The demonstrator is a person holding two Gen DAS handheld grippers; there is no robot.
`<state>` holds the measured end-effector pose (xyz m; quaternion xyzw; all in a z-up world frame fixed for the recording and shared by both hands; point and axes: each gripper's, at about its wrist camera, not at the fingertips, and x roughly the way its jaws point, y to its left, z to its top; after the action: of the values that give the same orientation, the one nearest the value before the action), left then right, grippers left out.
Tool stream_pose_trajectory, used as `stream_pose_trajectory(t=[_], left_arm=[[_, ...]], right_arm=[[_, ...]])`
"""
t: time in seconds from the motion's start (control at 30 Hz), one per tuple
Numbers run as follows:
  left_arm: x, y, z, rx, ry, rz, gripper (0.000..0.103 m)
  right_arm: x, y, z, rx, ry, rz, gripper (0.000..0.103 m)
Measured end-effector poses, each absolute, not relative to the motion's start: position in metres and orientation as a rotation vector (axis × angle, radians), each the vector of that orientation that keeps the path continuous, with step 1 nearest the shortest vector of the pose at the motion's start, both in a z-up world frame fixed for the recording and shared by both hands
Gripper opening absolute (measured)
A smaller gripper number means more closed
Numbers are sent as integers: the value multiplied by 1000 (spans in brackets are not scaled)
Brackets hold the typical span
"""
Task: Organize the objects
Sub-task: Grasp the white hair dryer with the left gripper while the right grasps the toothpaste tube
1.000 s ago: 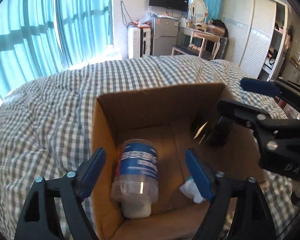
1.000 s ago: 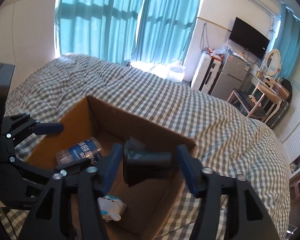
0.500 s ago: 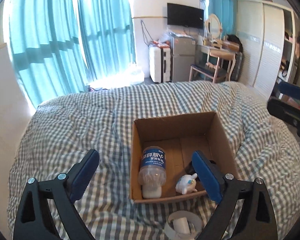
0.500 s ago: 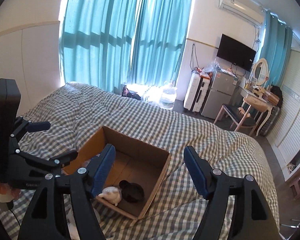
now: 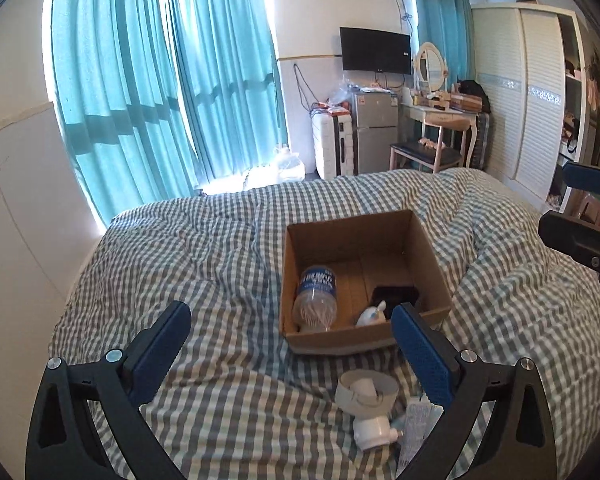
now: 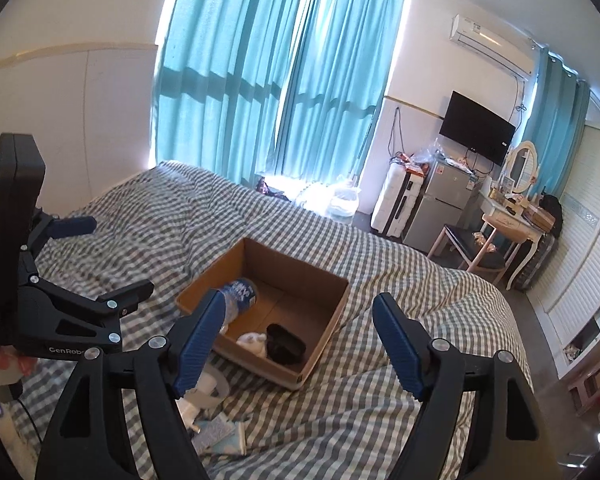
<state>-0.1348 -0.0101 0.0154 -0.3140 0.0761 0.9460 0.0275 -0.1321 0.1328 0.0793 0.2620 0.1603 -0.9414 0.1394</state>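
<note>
An open cardboard box (image 5: 312,340) (image 6: 324,344) sits on the checked bed. Inside lie a clear bottle with a blue label (image 5: 315,296) (image 6: 240,294), a small white toy (image 5: 372,315) (image 6: 253,340) and a black object (image 5: 396,294) (image 6: 286,347). A small white fan (image 5: 366,404) (image 6: 206,394) and a pale packet (image 5: 416,428) (image 6: 220,438) lie on the bed in front of the box. My left gripper (image 5: 292,354) is open and empty, held back above the bed. My right gripper (image 6: 296,346) is open and empty, to the right of the box.
The checked duvet (image 5: 204,264) covers the whole bed. Teal curtains (image 5: 160,92), a white suitcase (image 5: 332,146), a small fridge (image 5: 374,132), a dressing table with chair (image 5: 440,132) and a white wardrobe (image 5: 536,92) line the far walls.
The right gripper let go of the black object into the box. Both grippers pulled back and up from the box, so the fan and packet come into view.
</note>
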Motion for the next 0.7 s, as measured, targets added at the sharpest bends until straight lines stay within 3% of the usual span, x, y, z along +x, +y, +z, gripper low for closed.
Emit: stream_pose_trajectory(t=[0.17,0.43,0.7], left_arm=[[-119,-11,-21,-1050,204,2935,103],[-118,-10,-94,-1273,153,2911,103],[-113,12,-148,-1374,185,2743,103]], right_arm=[[-122,134,40,836,451,-2704,76],[-129,140,-69,1120,386,-2624,76],[-142,154,-113,1255,300,-2589,76]])
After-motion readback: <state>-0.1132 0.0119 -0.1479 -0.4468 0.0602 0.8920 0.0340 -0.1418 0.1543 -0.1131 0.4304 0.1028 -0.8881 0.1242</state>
